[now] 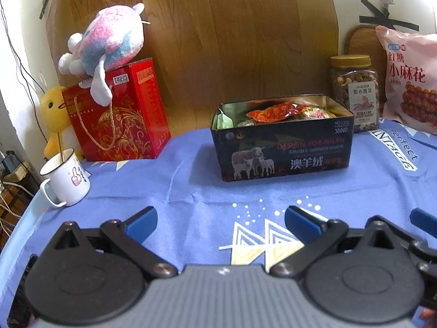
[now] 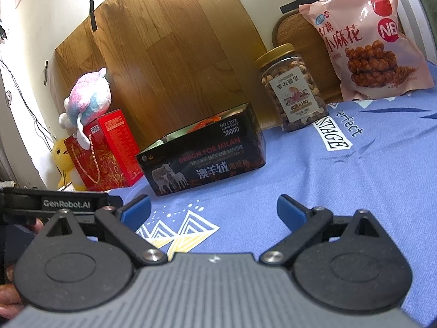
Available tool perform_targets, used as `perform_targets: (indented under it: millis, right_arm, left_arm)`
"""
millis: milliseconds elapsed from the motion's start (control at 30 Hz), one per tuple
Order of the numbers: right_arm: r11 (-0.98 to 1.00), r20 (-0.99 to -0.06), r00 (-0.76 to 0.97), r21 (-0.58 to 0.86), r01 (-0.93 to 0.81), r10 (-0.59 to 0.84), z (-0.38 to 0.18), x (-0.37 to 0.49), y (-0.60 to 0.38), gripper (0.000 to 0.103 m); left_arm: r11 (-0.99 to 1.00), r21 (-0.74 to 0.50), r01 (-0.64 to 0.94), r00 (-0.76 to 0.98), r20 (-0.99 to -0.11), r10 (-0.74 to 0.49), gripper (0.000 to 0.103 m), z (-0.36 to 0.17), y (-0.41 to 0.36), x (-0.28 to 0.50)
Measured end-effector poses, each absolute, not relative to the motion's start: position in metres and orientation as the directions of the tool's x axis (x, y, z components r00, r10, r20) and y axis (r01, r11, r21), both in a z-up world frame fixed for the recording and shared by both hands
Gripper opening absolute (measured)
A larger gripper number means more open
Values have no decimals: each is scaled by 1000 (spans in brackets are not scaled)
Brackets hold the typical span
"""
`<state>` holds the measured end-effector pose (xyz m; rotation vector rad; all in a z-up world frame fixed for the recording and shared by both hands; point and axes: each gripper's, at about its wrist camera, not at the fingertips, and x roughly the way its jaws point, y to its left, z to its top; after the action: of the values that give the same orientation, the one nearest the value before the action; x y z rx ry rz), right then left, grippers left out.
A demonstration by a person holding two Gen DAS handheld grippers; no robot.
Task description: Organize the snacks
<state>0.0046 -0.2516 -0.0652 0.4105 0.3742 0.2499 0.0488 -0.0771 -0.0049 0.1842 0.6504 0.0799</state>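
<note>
A black tin box [image 1: 284, 150] with sheep printed on it stands open on the blue cloth, and it also shows in the right wrist view [image 2: 207, 158]. Several snack packets [image 1: 275, 112] lie inside it, one red-orange on top. A nut jar [image 1: 355, 93] [image 2: 295, 90] with a gold lid and a pink snack bag [image 1: 409, 82] [image 2: 368, 41] stand behind and right of the box. My left gripper [image 1: 221, 221] is open and empty, low over the cloth in front of the box. My right gripper [image 2: 213, 213] is open and empty, in front and right of the box.
A red gift box [image 1: 120, 117] with a pink plush toy [image 1: 109, 41] on top stands at the back left, beside a yellow duck toy [image 1: 53, 112]. A white mug [image 1: 65, 180] stands near the table's left edge. A wooden board [image 1: 232, 35] leans behind.
</note>
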Motion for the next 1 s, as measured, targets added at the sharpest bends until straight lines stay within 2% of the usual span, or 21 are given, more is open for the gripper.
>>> perform_targets:
  millis: [633, 800, 1000]
  right_arm:
    - [896, -319, 908, 429, -118, 272, -63, 3, -253, 100]
    - [886, -341, 907, 458, -69, 247, -53, -9, -263, 100]
    - [896, -323, 917, 438, -73, 233, -35, -28, -265, 100]
  left_arm:
    - [981, 192, -26, 814, -565, 132, 103, 8, -70, 38]
    - [983, 185, -21, 821, -557, 122, 103, 13, -72, 33]
    - [985, 171, -11, 836, -540, 103, 103, 21, -74, 25]
